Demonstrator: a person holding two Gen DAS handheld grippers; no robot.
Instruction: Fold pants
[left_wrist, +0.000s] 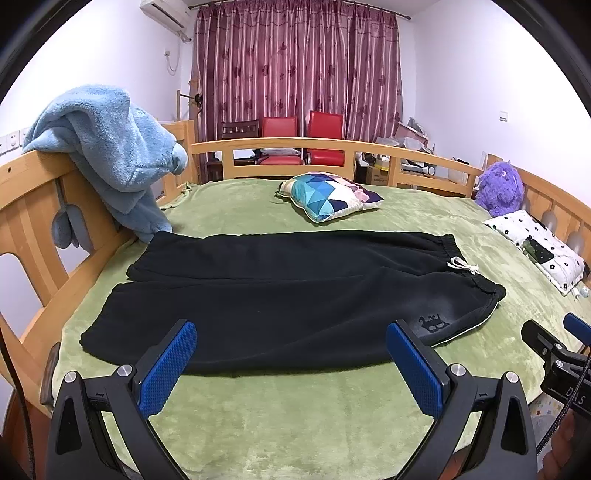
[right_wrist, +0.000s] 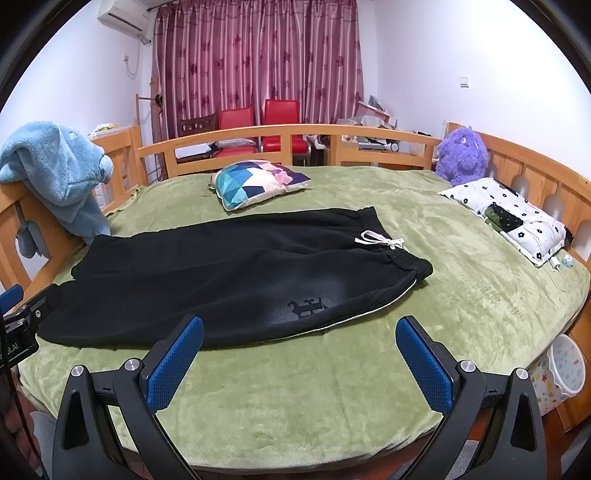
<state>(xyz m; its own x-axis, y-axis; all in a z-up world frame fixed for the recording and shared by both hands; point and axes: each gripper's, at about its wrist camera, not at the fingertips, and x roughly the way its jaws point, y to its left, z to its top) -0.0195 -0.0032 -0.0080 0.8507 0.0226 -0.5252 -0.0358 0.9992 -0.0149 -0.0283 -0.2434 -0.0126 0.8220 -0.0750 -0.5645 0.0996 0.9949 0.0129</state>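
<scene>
Black pants (left_wrist: 280, 295) lie flat and spread out across the green bed, legs to the left, waistband with a white drawstring (left_wrist: 461, 265) to the right. They also show in the right wrist view (right_wrist: 221, 273), with a small printed logo (right_wrist: 306, 306) near the hip. My left gripper (left_wrist: 291, 347) is open and empty, hovering at the near edge of the pants' lower leg. My right gripper (right_wrist: 299, 343) is open and empty, just in front of the pants' hip edge. The right gripper also shows at the right edge of the left wrist view (left_wrist: 554, 350).
The green blanket (left_wrist: 295, 413) covers a bed with a wooden rail (left_wrist: 280, 144). A blue fleece (left_wrist: 110, 147) hangs on the left rail. A patterned cushion (left_wrist: 328, 195), a purple plush toy (left_wrist: 498, 188) and a white flowered pillow (left_wrist: 539, 247) lie farther back and right.
</scene>
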